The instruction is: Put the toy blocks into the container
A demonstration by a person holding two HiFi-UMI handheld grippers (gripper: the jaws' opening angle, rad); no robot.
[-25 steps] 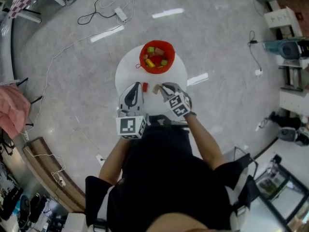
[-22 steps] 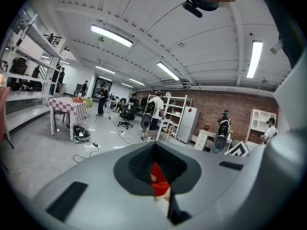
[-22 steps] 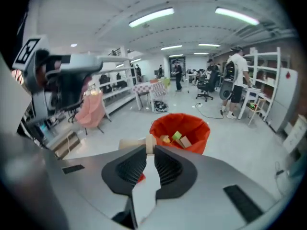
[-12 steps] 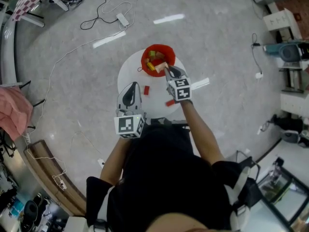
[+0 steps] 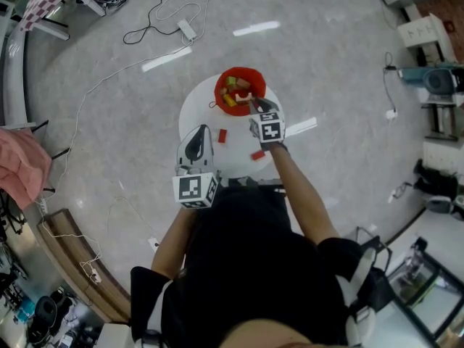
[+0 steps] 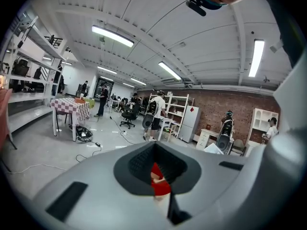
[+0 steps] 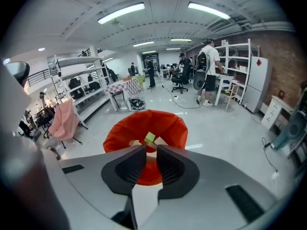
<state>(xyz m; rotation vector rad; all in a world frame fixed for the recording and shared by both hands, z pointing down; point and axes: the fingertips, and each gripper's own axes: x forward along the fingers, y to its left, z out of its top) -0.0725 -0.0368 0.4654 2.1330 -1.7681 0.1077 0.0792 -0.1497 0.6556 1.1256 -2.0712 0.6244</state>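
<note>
Swung from above the surface [image 5: 196, 111] out over the red container [image 7: 175, 128], now directly beneath the fingers of the right gripper [image 5: 254, 106], pinching a pale block [image 7: 150, 152]: likely ready to drop. Fingers of the left gripper [image 5: 201, 129] slightly spread, empty; red block [image 5: 222, 134] just ahead of them.

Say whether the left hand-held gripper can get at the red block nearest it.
Probably yes: the red block lies on open table beside the left hand-held gripper; the right hand-held gripper is over the container.
</note>
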